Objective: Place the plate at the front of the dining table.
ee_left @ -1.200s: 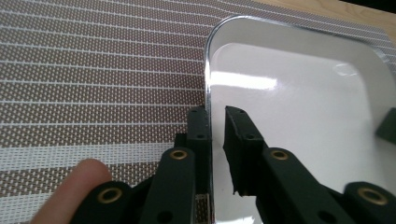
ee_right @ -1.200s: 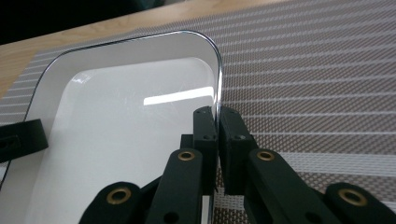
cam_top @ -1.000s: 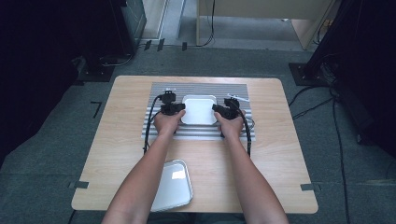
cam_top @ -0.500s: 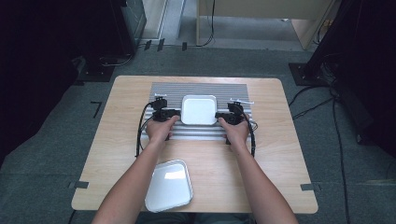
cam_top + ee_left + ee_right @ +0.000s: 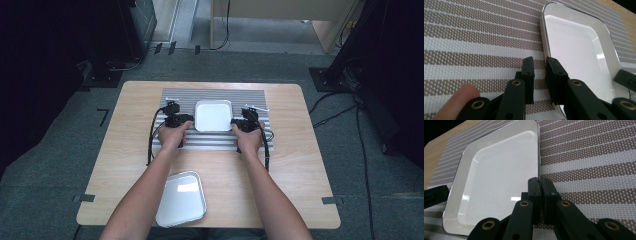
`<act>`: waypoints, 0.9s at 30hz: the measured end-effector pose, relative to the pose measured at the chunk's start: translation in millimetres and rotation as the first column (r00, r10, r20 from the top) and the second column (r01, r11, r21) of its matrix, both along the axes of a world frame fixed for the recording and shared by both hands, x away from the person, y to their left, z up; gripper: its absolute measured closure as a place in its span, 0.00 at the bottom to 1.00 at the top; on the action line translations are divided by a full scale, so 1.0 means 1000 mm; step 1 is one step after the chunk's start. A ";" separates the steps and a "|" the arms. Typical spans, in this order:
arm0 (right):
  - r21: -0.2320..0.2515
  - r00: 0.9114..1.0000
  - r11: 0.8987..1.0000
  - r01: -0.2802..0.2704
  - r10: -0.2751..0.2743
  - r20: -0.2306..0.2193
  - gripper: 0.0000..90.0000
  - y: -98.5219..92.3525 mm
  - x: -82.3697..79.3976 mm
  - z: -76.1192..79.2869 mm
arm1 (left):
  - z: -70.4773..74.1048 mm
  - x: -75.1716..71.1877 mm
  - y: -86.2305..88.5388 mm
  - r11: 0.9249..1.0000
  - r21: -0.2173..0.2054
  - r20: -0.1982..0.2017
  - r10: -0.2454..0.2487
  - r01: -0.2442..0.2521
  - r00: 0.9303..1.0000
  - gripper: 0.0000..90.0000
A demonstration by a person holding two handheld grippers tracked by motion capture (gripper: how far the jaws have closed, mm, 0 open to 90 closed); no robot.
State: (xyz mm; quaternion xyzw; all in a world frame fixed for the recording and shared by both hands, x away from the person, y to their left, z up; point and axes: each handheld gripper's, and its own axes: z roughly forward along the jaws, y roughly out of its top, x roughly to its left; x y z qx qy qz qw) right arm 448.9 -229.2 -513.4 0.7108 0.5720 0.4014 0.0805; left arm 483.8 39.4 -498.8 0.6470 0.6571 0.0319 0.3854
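A wooden table stands on grey carpet, with a striped mat laid across its far half. A white tray sits on the mat between the two tools; a second tray lies near the table's front edge. The right gripper is clamped on the white tray's rim. The left gripper stands slightly parted just beside the opposite rim, gripping nothing. Lifting now, with one side unheld, would likely tilt the tray or slip it free.
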 end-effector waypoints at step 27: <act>-0.068 0.960 0.984 -0.165 0.176 0.216 0.52 -0.001 -0.015 0.021 | 0.018 -0.015 0.016 0.996 0.011 0.179 -0.084 0.084 0.980 0.39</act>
